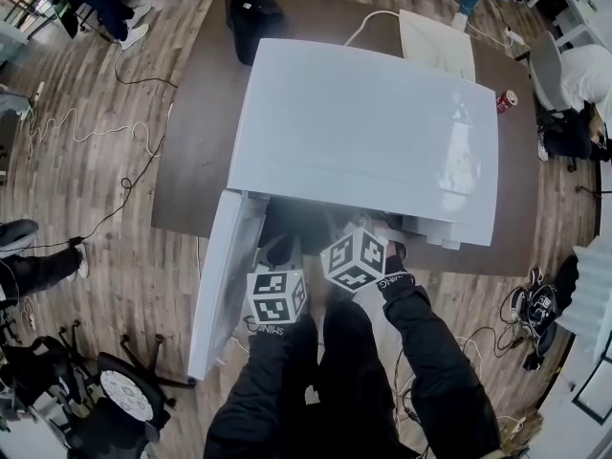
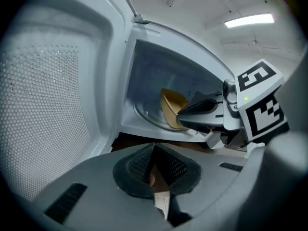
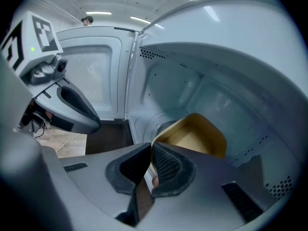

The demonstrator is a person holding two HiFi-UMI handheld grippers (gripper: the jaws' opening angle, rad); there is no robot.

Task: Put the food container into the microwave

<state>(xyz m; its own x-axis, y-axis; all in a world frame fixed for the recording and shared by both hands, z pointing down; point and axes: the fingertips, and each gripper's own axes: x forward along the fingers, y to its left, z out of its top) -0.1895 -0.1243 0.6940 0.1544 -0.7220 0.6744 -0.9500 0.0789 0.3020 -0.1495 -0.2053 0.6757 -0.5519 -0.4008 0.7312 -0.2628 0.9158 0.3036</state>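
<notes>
A white microwave (image 1: 363, 132) stands on a brown table (image 1: 196, 103), its door (image 1: 222, 275) swung open to the left. The tan food container (image 3: 197, 136) hangs tilted inside the cavity, over the glass turntable (image 2: 144, 114). My right gripper (image 3: 150, 165) is shut on the container's near rim and reaches into the opening (image 1: 368, 228). My left gripper (image 2: 153, 165) is shut with nothing between its pads. It hovers just outside the opening, left of the right gripper (image 2: 197, 113), close to the perforated door (image 2: 48, 105). From the left gripper view the container (image 2: 171, 109) shows partly behind the right gripper.
A red can (image 1: 506, 100) and a beige pad (image 1: 435, 41) lie on the table behind the microwave, with a black bag (image 1: 252, 12) at its far left. An office chair (image 1: 124, 390) stands at the lower left. Cables trail over the wooden floor (image 1: 86, 132).
</notes>
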